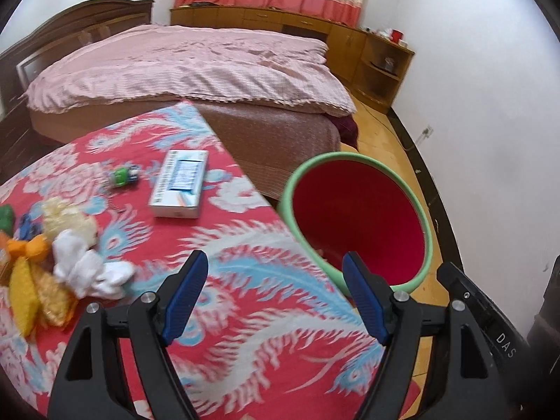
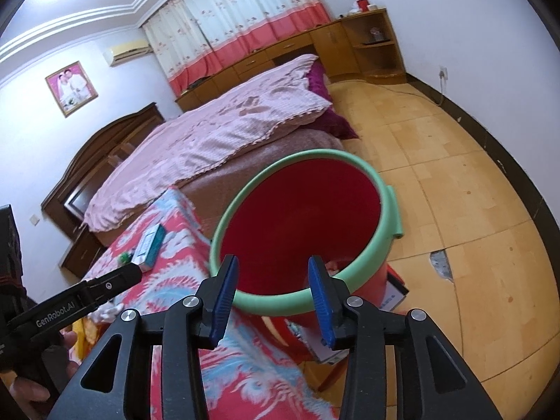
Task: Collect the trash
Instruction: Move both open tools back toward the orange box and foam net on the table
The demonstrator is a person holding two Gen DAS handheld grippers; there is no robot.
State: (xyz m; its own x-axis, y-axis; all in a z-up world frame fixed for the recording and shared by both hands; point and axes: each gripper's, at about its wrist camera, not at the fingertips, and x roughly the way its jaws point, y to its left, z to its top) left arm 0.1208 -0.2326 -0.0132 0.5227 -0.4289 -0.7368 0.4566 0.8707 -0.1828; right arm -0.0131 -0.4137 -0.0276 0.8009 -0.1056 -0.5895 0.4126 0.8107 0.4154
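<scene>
Both tools hung open and empty, the right tool (image 2: 271,276) over the red bin (image 2: 301,217) and the left tool (image 1: 276,280) above the tabletop (image 1: 245,245), so next likely called for reaching the crumpled scraps (image 1: 70,245) lying leftward

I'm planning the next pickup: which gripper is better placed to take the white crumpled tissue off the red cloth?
Probably left. The left gripper is open over the cloth, the white tissue beside it. The right gripper faces the bin.

Red bucket (image 2: 301,217) mouth unobstructed, table edge (image 1: 266,203) beside it, open floor (image 2: 455,175) beyond
</scene>
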